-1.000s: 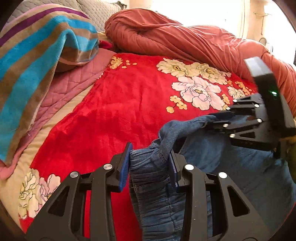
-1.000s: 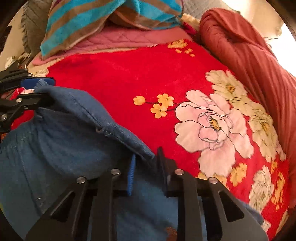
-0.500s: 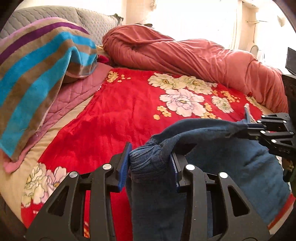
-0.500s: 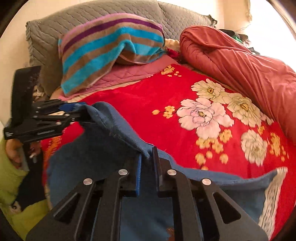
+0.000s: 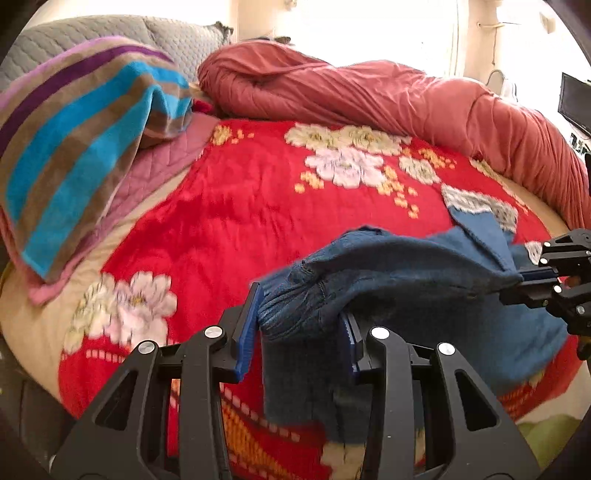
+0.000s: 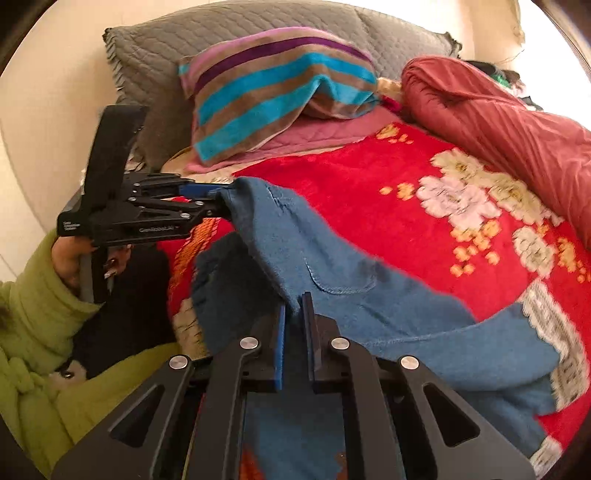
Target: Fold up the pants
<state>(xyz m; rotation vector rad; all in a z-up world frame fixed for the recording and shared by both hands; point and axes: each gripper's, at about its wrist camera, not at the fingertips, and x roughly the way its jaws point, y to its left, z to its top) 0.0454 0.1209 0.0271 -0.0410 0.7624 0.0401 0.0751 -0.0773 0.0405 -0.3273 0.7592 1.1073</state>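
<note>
In the left wrist view, the left gripper (image 5: 301,325) sits at the near edge of the picture with its jaws pinching a bunched, gathered part of the blue pants (image 5: 399,273), which look like denim. From that grip the cloth stretches to the right, lifted off the bed, to the right gripper (image 5: 532,282) at the far right edge, whose jaws are pressed on the other end of the raised fold. More of the pants hangs down below the left gripper and spreads over the red floral blanket (image 5: 240,214) to the right. A striped towel (image 5: 81,122) in blue, brown and purple lies draped at the left, a rolled reddish-brown quilt (image 5: 369,96) runs along the far side, and a grey quilted pillow (image 5: 110,33) shows at the far left. In the right wrist view, the right gripper (image 6: 293,332) is near the bottom centre, its jaws nearly together and pinching an edge of the pants (image 6: 332,266) beside a stitched pocket seam. The cloth rises to the left to the left gripper (image 6: 221,199), which clamps its far end, held by a hand (image 6: 70,258) in a green sleeve (image 6: 33,325). The rest of the pants lies on the blanket (image 6: 369,192) toward the right, with the towel (image 6: 273,88), pillow (image 6: 207,40) and quilt (image 6: 491,110) beyond.
</note>
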